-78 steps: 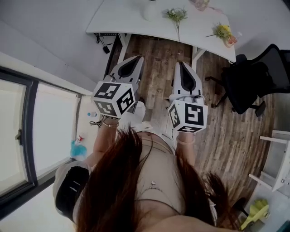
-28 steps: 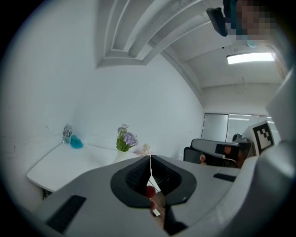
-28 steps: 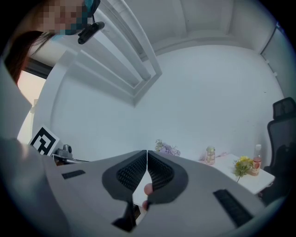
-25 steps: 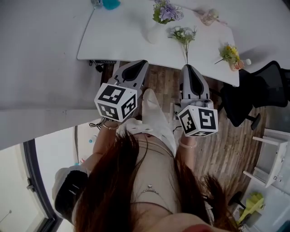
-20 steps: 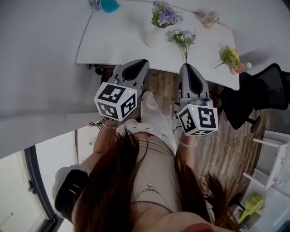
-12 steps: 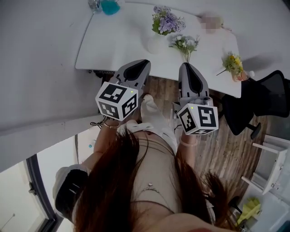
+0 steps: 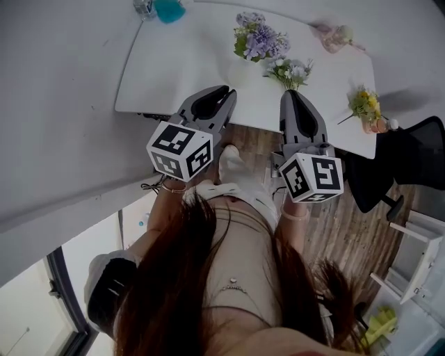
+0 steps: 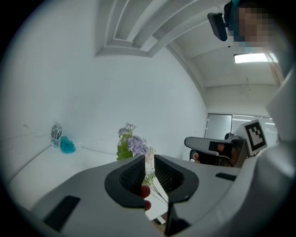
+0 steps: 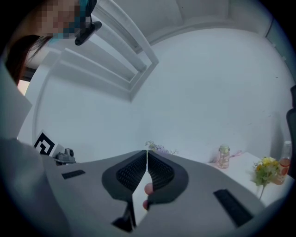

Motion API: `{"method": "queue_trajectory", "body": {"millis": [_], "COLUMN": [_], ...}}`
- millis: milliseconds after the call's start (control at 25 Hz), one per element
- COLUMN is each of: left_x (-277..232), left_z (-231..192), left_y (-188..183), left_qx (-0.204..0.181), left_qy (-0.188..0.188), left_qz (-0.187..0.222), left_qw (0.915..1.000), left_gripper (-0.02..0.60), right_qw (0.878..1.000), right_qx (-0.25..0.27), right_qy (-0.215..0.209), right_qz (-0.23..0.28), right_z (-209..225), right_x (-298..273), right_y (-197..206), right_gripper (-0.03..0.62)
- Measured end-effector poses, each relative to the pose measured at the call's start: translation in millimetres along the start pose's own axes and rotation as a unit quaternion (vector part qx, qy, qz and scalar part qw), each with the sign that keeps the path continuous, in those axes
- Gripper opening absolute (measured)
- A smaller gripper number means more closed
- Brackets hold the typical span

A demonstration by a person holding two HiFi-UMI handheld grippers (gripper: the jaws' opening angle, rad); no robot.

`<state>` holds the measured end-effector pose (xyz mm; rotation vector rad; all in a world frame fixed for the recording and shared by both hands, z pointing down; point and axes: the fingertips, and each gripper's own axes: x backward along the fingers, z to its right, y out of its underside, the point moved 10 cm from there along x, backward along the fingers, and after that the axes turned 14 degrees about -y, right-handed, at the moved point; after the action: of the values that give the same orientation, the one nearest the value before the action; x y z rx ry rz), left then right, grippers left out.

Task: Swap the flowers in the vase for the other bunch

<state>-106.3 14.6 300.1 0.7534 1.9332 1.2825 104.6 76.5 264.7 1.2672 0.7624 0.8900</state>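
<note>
On table (image 7: 174,76), purple flowers (image 7: 261,42) upright, white bunch (image 7: 288,69) flat, stems twd person (image 7: 229,278).

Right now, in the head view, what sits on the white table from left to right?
A clear bottle, teal thing, purple flowers, white flowers, small pinkish bottle, yellow flowers.

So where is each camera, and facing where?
Head view: on the head, steeply down at the table; hair, left hand-held gripper, right hand-held gripper show.
Left gripper view: on the left one, level along its just-opening, empty jaws, at purple flowers; a fingertip shows.
Right gripper view: on the right one, along shut jaws, at the wall.
Shared: purple flowers, in head and left views.
</note>
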Motion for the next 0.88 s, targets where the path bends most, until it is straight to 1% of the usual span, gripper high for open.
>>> {"method": "queue_trajectory", "body": {"millis": [120, 360, 480, 720, 880], "left_x": [-13.2, -35.5, -48.7, -68.0, -78.3], "left_z": [-3.4, -8.2, -11.0, -14.7, -17.6], "left_y": [-1.8, -1.2, -0.1, 4.5, 10.6], "left_qx": [-0.001, -0.015, -0.024, -0.041, -0.053], "left_qy": [-0.007, -0.019, -0.024, -0.034, -0.043], "left_qz": [0.002, -0.003, -0.004, -0.011, -0.016], "left_qw": [1.0, 0.9997, 0.9994, 0.9985, 0.9976], "left_gripper": [0.056, 0.092, 0.125, 0.165, 0.201], "right_qw": [1.0, 1.0, 1.0, 1.0, 1.0], "right_qx": [-0.01, -0.012, -0.014, -0.019, -0.02], "right_qy": [-0.011, -0.013, -0.014, -0.014, -0.012], "right_qz": [0.01, 0.014, 0.015, 0.02, 0.017], "right_z": [14.9, 36.6, 48.4, 67.1, 74.6], "right_x": [-7.8, -19.2, -25.6, -36.2, -41.5], "right_y": [-3.0, -4.6, -4.1, -3.6, -1.8], "right_gripper": [0.029, 0.029, 0.029, 0.029, 0.029]}}
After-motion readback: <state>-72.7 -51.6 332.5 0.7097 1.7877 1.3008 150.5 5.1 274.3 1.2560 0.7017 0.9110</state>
